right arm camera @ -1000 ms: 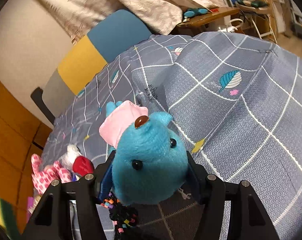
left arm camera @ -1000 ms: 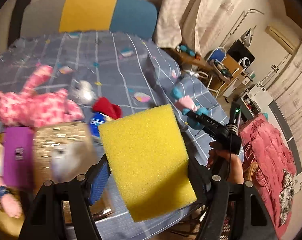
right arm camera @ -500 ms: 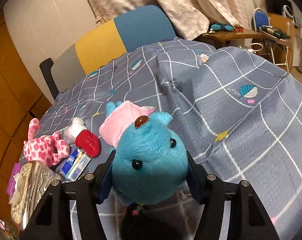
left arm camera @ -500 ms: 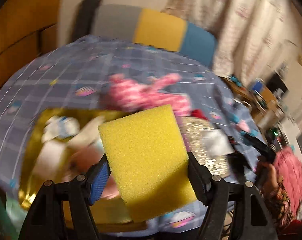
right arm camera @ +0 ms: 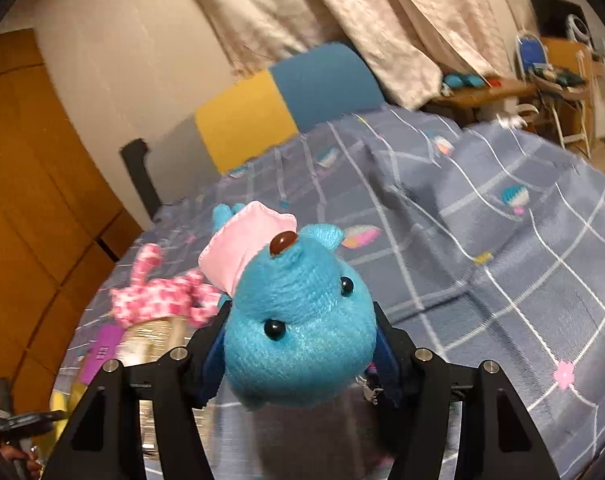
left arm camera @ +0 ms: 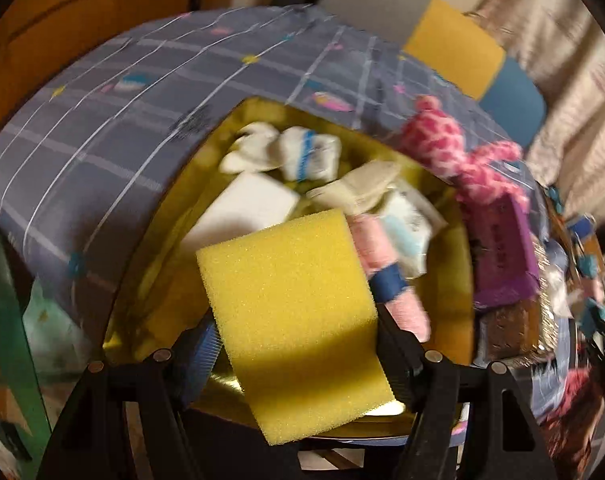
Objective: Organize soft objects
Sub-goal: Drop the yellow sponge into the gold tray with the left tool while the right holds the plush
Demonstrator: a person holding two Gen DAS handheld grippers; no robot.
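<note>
The left gripper [left arm camera: 298, 344] has swung over the gold box [left arm camera: 174, 280], fingers clamping the yellow sponge [left arm camera: 290, 316]. Next: lower, release. The right gripper [right arm camera: 298, 344] fingers clasp the blue plush [right arm camera: 298, 320].

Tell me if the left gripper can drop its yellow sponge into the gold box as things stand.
Probably yes: the left gripper holds the yellow sponge right above the open gold box, with no lid in the way.

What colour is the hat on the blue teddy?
Pink hat, clearest in the right wrist view.

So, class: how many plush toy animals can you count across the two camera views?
2. The blue plush toy is clamped in the right gripper; the pink spotted plush lies on the bedspread beside the gold box. Others may be hidden.
</note>
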